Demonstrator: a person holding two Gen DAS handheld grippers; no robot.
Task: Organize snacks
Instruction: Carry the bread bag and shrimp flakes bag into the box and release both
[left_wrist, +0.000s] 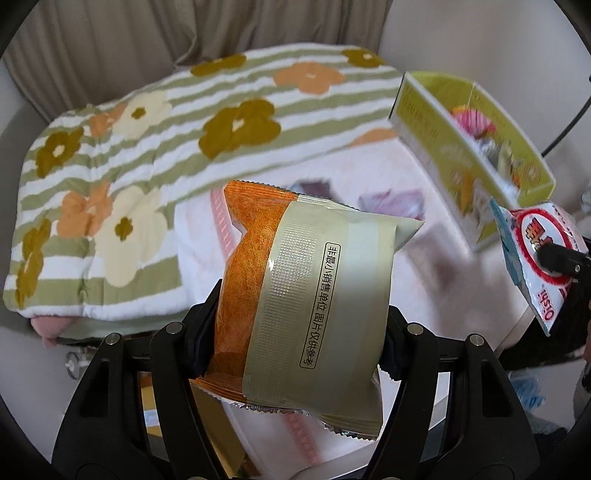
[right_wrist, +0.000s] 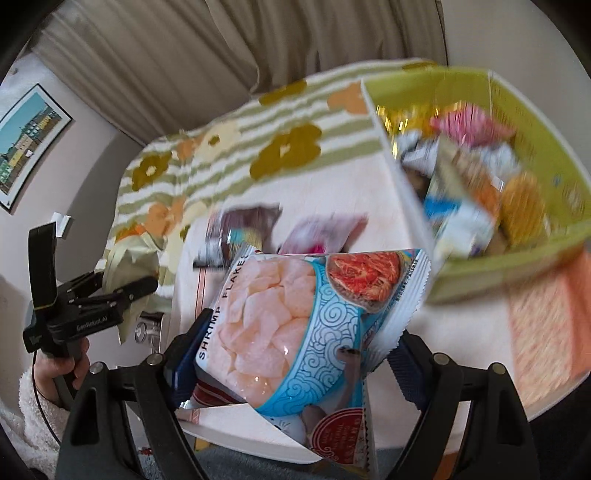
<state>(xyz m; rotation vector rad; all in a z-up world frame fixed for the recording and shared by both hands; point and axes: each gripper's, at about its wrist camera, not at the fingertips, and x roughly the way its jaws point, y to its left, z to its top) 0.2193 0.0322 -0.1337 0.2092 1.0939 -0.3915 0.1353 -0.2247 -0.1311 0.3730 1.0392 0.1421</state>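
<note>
In the left wrist view, an orange-and-beige pouch (left_wrist: 303, 280) is being gripped between the black fingers of the left tongs (left_wrist: 295, 343), which are being kept narrow against its two sides. The pouch is crinkled, glossy film with a zigzag-cut seam and a band of fine embossed grid; a boxed line of printed characters is running along its beige panel. It is being held above a pale, soft cloth (left_wrist: 443, 266) covering the desk. Beyond it, a quilted blanket (left_wrist: 147, 147) with green stripes and rounded flower shapes is lying. At the right, a rectangular yellow-green box (left_wrist: 424, 122) of thin card is seen, with wrapped snacks showing inside. At the far right edge, a white bag (left_wrist: 532, 254) with a red ring is being pinched by the right tongs (left_wrist: 554, 258).

In the right wrist view, a shiny shrimp bag (right_wrist: 295, 325), printed with pale flakes and blue scrollwork, is being clamped crosswise in the right tongs (right_wrist: 291, 354), blue pads pressed to it. It is being held near the box (right_wrist: 535, 254), below its near corner. The box is blurred and is filled with mixed wrappers. Two dark packets (right_wrist: 243, 229) are lying on the cloth beyond the bag. At the left, the left tongs (right_wrist: 122, 291) are being held by a hand (right_wrist: 62, 365), crumpled beige film caught in them.
</note>
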